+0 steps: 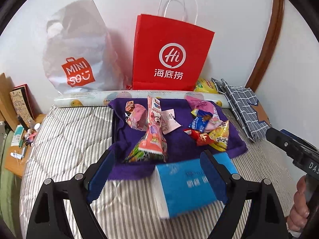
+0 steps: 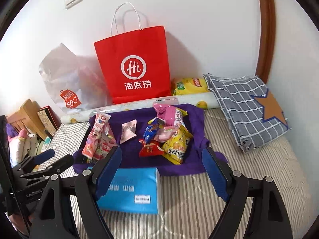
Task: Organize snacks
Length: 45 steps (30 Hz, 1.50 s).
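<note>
Left wrist view: a grey-striped quilt (image 1: 65,139) fills the floor of the shot, and at the wall a red Haidilao paper bag (image 1: 169,57) stands upright beside a slumped translucent Miniso bag (image 1: 79,59). In front of them lies a purple cloth (image 1: 179,123), with a printed roll (image 1: 89,98) along its far edge. A blue tissue pack (image 1: 183,187) sits on the quilt at the cloth's near edge. Snacks are on the cloth in two heaps: a tall pink packet (image 1: 153,131) leads the left heap, and a yellow packet (image 1: 220,137) and red wrapper (image 1: 201,139) sit in the right one. The left gripper (image 1: 157,177) is spread wide, holding nothing, above the tissue pack. Right wrist view: the right gripper (image 2: 161,177) is also gaping and empty, just short of the cloth.
</note>
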Available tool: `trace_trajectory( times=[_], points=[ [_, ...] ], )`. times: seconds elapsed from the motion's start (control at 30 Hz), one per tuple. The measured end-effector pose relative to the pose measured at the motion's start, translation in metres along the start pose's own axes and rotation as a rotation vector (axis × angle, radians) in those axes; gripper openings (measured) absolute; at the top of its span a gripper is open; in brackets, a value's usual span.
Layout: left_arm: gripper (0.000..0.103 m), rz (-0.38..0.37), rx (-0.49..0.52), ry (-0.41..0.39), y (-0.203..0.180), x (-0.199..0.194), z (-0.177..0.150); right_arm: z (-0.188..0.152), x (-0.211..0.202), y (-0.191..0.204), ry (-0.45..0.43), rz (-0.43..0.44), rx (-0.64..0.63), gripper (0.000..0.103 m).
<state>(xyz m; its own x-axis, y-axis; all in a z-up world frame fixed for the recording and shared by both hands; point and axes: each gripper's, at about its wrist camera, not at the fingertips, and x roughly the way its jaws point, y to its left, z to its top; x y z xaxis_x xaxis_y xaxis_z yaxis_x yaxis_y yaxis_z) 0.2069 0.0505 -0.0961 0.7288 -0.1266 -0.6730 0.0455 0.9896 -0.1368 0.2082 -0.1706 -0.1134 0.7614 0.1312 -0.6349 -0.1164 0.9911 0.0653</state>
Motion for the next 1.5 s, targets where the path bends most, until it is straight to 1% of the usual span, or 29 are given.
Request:
trace_trajectory(
  times=[0.17, 0.3, 0.37, 0.43, 0.57, 0.63, 0.73, 0.8, 1.07, 1.23, 1.4, 1.5],
  points=[
    [0.087, -0.013, -0.003, -0.015, -0.006, -0.027, -0.009, -0.011, -0.025, 0.006, -0.013, -0.024, -0.040, 0.083],
    [0.088, 0.033, 0.009, -0.058, -0.016, -0.052, -0.018, -0.023, -0.051, 0.004, -0.041, -0.010, -0.049, 0.084],
    [0.089, 0.053, 0.019, -0.077, -0.022, -0.066, -0.025, -0.029, -0.064, 0.002, -0.055, -0.018, -0.055, 0.090],
    [0.091, 0.072, 0.028, -0.098, -0.029, -0.078, -0.030, -0.035, -0.079, 0.000, -0.080, -0.010, -0.058, 0.091],
    [0.095, 0.104, 0.053, -0.139, -0.045, -0.104, -0.040, -0.048, -0.104, -0.005, -0.106, 0.013, -0.057, 0.100],
    [0.095, 0.111, 0.059, -0.149, -0.051, -0.116, -0.046, -0.055, -0.117, -0.007, -0.121, 0.021, -0.061, 0.101],
    [0.096, 0.115, 0.067, -0.166, -0.057, -0.132, -0.052, -0.064, -0.133, -0.011, -0.138, 0.006, -0.059, 0.103],
    [0.096, 0.115, 0.061, -0.174, -0.060, -0.140, -0.056, -0.068, -0.142, -0.013, -0.135, -0.008, -0.059, 0.103],
    [0.096, 0.099, 0.061, -0.181, -0.070, -0.155, -0.067, -0.080, -0.168, -0.021, -0.160, -0.012, -0.054, 0.103],
    [0.096, 0.119, 0.071, -0.200, -0.074, -0.164, -0.072, -0.085, -0.179, -0.026, -0.173, -0.014, -0.036, 0.103],
    [0.096, 0.118, 0.071, -0.212, -0.076, -0.171, -0.074, -0.087, -0.185, -0.026, -0.181, -0.018, -0.032, 0.103],
    [0.096, 0.136, 0.078, -0.217, -0.077, -0.172, -0.075, -0.087, -0.188, -0.026, -0.187, -0.016, -0.034, 0.103]
  ],
)
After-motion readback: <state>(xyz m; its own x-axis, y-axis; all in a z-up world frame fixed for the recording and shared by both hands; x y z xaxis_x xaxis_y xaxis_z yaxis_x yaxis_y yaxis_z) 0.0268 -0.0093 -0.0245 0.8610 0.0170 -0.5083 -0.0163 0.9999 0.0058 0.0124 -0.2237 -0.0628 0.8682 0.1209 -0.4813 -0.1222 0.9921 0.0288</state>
